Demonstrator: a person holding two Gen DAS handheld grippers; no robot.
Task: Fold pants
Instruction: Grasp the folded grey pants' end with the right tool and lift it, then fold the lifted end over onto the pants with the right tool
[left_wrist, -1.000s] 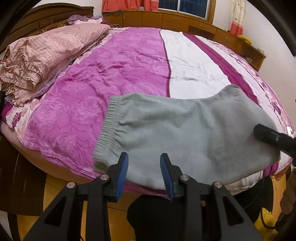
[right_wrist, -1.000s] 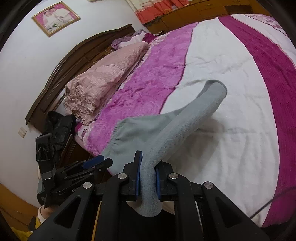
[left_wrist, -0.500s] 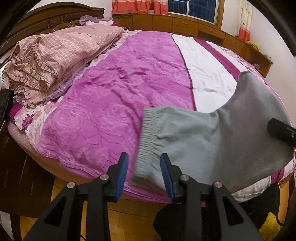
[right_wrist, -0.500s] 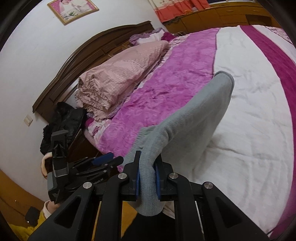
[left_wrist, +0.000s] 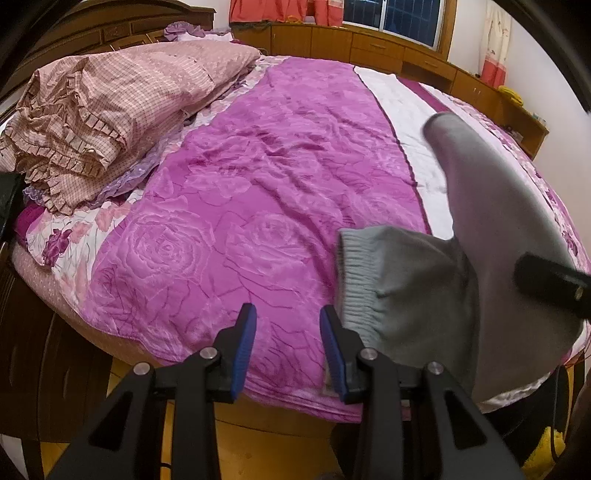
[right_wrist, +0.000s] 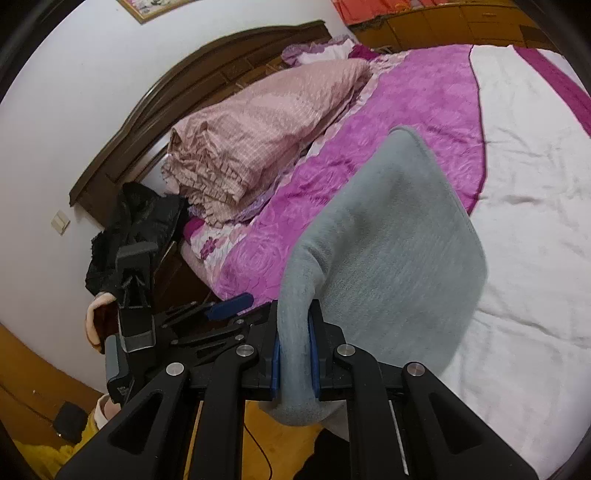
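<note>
The grey pants (left_wrist: 413, 295) lie at the near right edge of the bed, ribbed waistband towards the left. My right gripper (right_wrist: 293, 354) is shut on one end of them (right_wrist: 388, 258) and holds it lifted above the bed, so the cloth stands up in a fold. My left gripper (left_wrist: 288, 339) is open and empty, just left of the waistband, over the purple quilt. It also shows in the right wrist view (right_wrist: 229, 306), low at the left beside the bed edge.
A purple and white quilt (left_wrist: 258, 177) covers the bed. A folded pink checked blanket (left_wrist: 110, 103) lies at the head end. Dark clothes (right_wrist: 136, 229) hang beside the wooden headboard (right_wrist: 207, 96). Wooden cabinets (left_wrist: 369, 48) line the far wall.
My right gripper has lifted its end of the pants higher and carried it towards the left. The left gripper has moved left, off the waistband, still open.
</note>
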